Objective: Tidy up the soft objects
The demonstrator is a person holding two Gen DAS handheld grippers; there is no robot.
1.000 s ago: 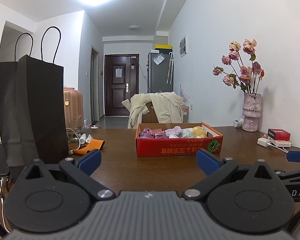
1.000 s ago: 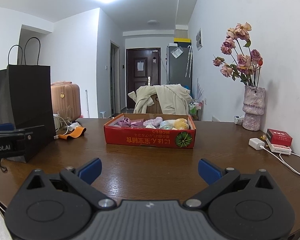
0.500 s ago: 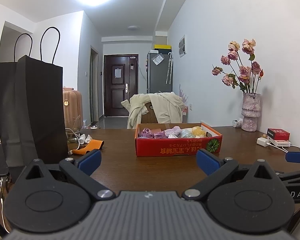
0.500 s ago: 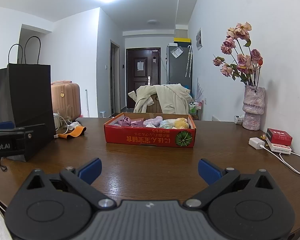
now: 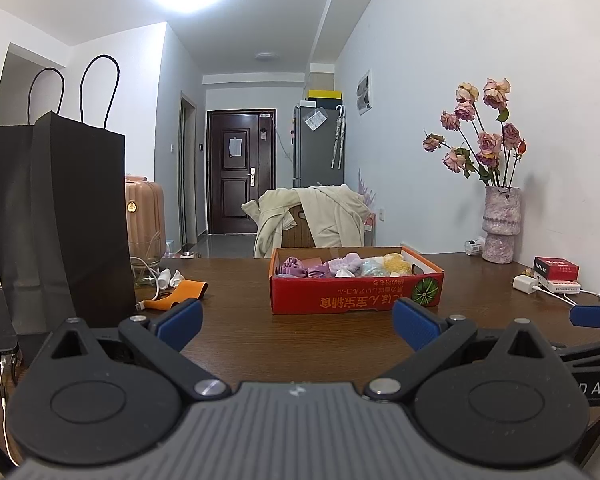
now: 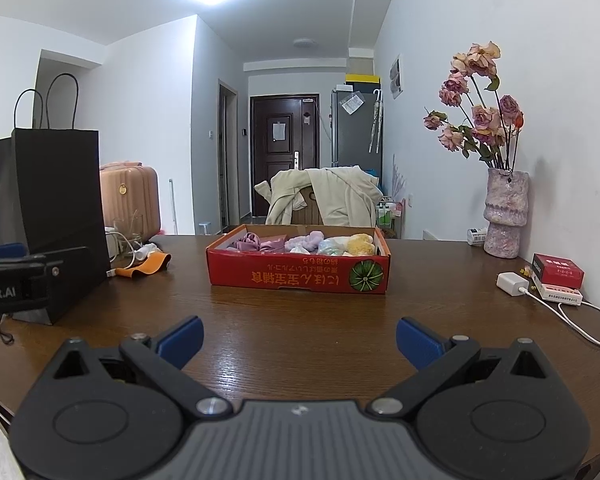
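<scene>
Both grippers, left gripper and right gripper, I hold spread and empty at frame bottom, facing the red box of soft items mid-frame.

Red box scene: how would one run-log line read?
left gripper open | right gripper open | soft items in red box | both short of it

a black paper bag stands at the tabletop's left; a vase of dried roses, a white charger and a red box sit right.
</scene>
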